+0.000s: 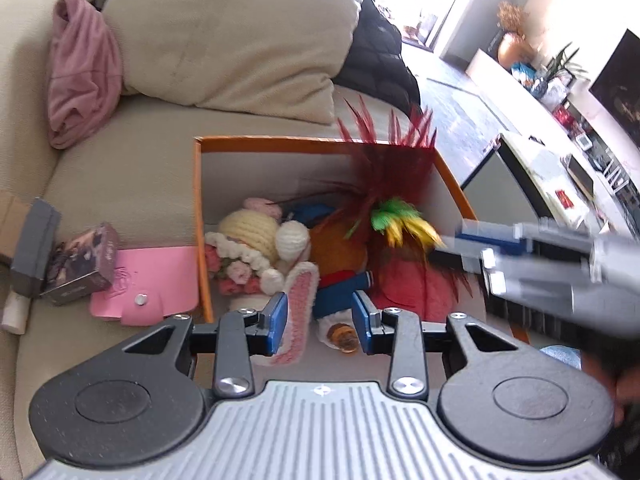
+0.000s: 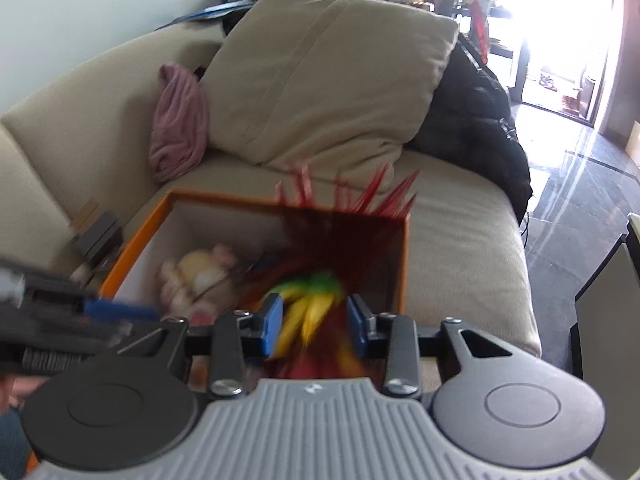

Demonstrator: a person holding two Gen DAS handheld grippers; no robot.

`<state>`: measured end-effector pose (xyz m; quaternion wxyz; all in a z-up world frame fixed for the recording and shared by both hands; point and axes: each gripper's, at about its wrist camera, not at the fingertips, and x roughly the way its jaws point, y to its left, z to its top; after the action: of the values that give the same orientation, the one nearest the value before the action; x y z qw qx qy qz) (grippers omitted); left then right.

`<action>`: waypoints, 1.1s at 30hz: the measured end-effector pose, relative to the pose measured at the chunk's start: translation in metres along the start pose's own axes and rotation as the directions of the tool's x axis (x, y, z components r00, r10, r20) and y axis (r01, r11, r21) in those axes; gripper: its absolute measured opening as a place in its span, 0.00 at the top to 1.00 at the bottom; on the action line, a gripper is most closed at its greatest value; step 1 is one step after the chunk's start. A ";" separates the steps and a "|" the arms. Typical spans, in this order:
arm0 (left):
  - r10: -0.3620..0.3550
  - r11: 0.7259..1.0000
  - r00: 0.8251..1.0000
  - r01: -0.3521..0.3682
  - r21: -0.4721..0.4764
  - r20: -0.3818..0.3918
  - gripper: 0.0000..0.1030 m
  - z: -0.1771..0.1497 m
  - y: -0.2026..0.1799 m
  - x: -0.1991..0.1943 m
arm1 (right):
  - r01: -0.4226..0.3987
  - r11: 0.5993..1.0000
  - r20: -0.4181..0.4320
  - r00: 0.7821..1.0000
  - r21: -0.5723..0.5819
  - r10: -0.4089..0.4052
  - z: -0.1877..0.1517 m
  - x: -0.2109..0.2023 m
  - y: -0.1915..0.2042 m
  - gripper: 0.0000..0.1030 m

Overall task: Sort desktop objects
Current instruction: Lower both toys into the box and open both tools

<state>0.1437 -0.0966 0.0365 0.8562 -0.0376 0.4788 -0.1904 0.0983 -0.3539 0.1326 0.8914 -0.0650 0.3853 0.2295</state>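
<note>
An orange box (image 1: pixel 197 184) sits on the beige sofa and holds a cream and pink crochet doll (image 1: pixel 256 248), an orange plush toy (image 1: pixel 340 252) and a red feather toy (image 1: pixel 384 184) with green and yellow feathers. My left gripper (image 1: pixel 320 318) is open and empty above the box's near edge. My right gripper (image 2: pixel 314 326) is open over the box (image 2: pixel 136 232), with the blurred feather toy (image 2: pixel 308 308) between its fingers. The right gripper also shows in the left wrist view (image 1: pixel 468 248), beside the feathers.
To the left of the box lie a pink card holder (image 1: pixel 148 284), a small dark box (image 1: pixel 80 268) and a grey box (image 1: pixel 34 248). A beige cushion (image 1: pixel 236 36), a pink cloth (image 1: pixel 80 72) and a black jacket (image 1: pixel 380 60) lie behind. A low table (image 1: pixel 532 184) stands to the right.
</note>
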 end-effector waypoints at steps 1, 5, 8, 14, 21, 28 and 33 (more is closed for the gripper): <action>0.002 1.000 1.000 -0.002 -0.007 0.007 0.60 0.000 0.002 -0.002 | -0.010 1.000 -0.028 1.000 -0.012 0.010 -0.006 -0.002 0.005 0.80; 0.010 0.999 1.000 -0.010 -0.033 0.023 0.60 -0.005 0.008 -0.010 | -0.015 0.997 -0.168 0.986 -0.080 0.001 -0.023 0.011 0.024 0.90; 0.019 0.999 0.999 -0.017 -0.043 0.034 0.60 -0.010 0.011 -0.017 | 0.019 0.989 -0.263 0.963 -0.144 -0.057 -0.028 0.029 0.032 0.90; 0.023 0.997 0.998 -0.018 -0.071 0.058 0.60 -0.018 0.017 -0.028 | 0.057 0.985 -0.393 0.912 -0.166 -0.119 -0.030 0.064 0.035 0.90; -0.009 0.995 0.997 0.017 -0.101 0.076 0.60 -0.025 0.026 -0.037 | 0.130 0.972 -0.412 0.889 -0.194 -0.201 -0.019 0.095 0.037 0.93; -0.020 0.994 0.995 0.032 -0.109 0.103 0.60 -0.029 0.028 -0.045 | 0.164 0.969 -0.368 0.903 -0.186 -0.223 -0.008 0.108 0.033 0.93; -0.019 0.992 0.992 0.034 -0.119 0.122 0.60 -0.030 0.029 -0.047 | 0.139 0.971 -0.365 0.909 -0.193 -0.202 -0.014 0.095 0.035 0.92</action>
<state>0.1051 -0.0490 0.0515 0.8770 -0.1074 0.4364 -0.1698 0.1296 -0.2924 0.0571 0.8077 -0.2143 0.5242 0.1641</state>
